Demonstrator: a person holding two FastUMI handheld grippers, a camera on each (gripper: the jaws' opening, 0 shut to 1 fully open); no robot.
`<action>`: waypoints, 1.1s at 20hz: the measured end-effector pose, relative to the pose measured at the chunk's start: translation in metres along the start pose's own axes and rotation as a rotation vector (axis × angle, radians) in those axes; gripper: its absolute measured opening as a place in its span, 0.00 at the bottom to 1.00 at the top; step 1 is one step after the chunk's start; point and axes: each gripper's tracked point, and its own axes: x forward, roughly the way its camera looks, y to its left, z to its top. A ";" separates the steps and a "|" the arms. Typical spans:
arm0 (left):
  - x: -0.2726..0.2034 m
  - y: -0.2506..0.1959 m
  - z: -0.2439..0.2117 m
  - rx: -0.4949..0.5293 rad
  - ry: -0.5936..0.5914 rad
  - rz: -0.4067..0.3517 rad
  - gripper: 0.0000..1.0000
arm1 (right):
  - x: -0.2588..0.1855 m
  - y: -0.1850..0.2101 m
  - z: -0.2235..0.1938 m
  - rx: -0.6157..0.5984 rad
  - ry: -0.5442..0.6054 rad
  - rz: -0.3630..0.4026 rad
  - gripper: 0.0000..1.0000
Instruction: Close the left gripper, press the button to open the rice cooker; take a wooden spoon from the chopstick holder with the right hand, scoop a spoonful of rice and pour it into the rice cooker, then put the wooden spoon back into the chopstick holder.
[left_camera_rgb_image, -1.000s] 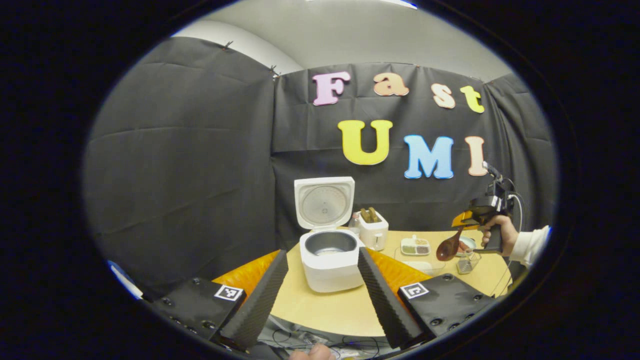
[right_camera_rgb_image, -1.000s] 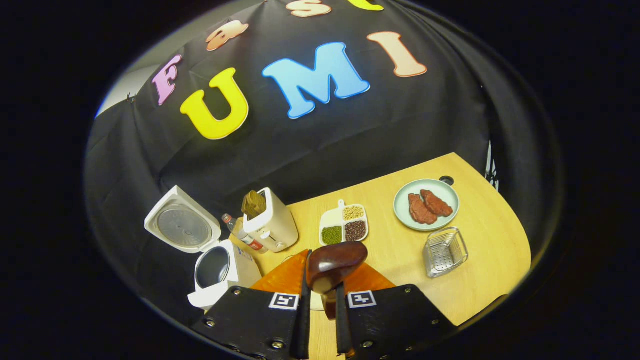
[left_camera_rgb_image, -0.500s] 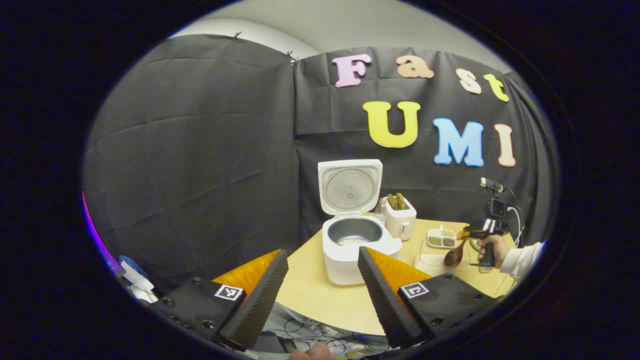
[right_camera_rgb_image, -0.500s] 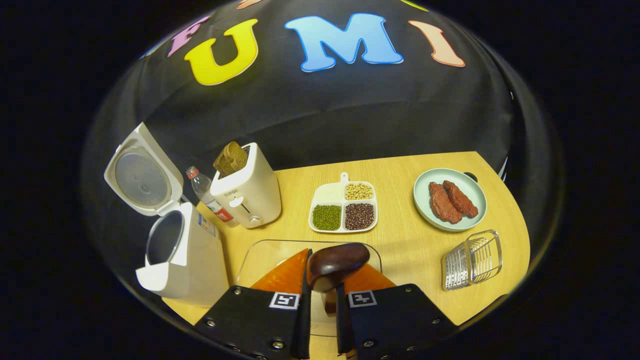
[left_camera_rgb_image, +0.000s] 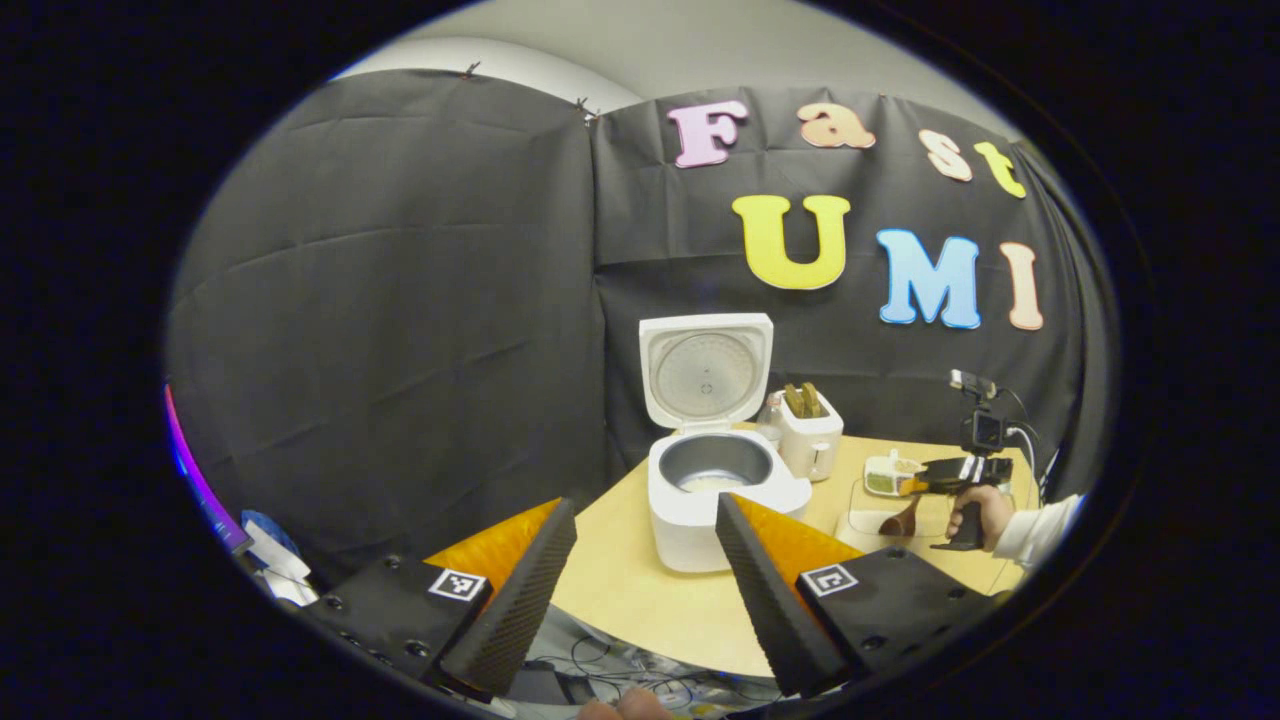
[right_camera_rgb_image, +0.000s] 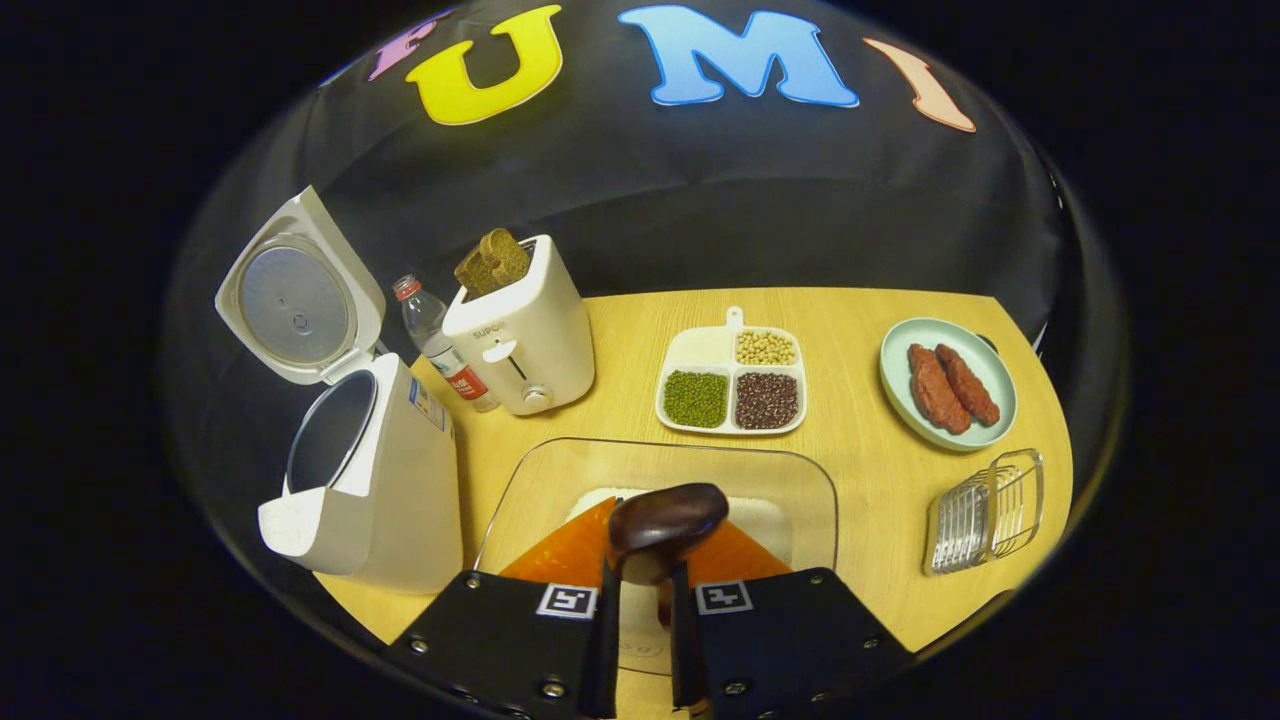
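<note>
While the right gripper (right_camera_rgb_image: 640, 610) clamps the wooden spoon (right_camera_rgb_image: 665, 520) over the glass dish (right_camera_rgb_image: 520, 490) of rice, the left gripper (left_camera_rgb_image: 640, 590) gapes before the open rice cooker (left_camera_rgb_image: 715, 470), beyond two toast slices (right_camera_rgb_image: 490, 262), two meat pieces (right_camera_rgb_image: 948, 385).

We see a wooden spoon (right_camera_rgb_image: 667, 518) with a dark, glossy, polished bowl. The rice cooker (right_camera_rgb_image: 372, 480) looks like smooth white plastic with a soft sheen; its inner pot (left_camera_rgb_image: 716, 461) seems dull grey metal, and the inside of its lid (right_camera_rgb_image: 293, 302) carries a matt metal plate. The table (right_camera_rgb_image: 860, 460) shows a pale wood grain with a smooth, matt face. We take the clear tray (right_camera_rgb_image: 800, 475) for glossy glass or plastic, and cannot tell which. The toaster (right_camera_rgb_image: 520, 330) looks like glossy cream plastic. The wire rack (right_camera_rgb_image: 985, 510) shines like polished metal. The left gripper's fingers (left_camera_rgb_image: 520, 600) bear ribbed, matt pads. The wall (left_camera_rgb_image: 400, 300) is matt creased cloth.
</note>
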 end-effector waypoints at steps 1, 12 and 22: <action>-0.001 0.003 -0.003 -0.004 0.002 0.008 0.99 | 0.003 0.004 -0.001 0.054 0.019 0.023 0.21; -0.014 0.019 0.004 -0.007 -0.010 0.041 0.98 | -0.028 -0.004 0.042 0.410 -0.018 0.155 0.21; -0.016 0.025 0.014 0.006 -0.035 0.027 0.98 | -0.095 0.069 0.082 0.616 -0.057 0.406 0.21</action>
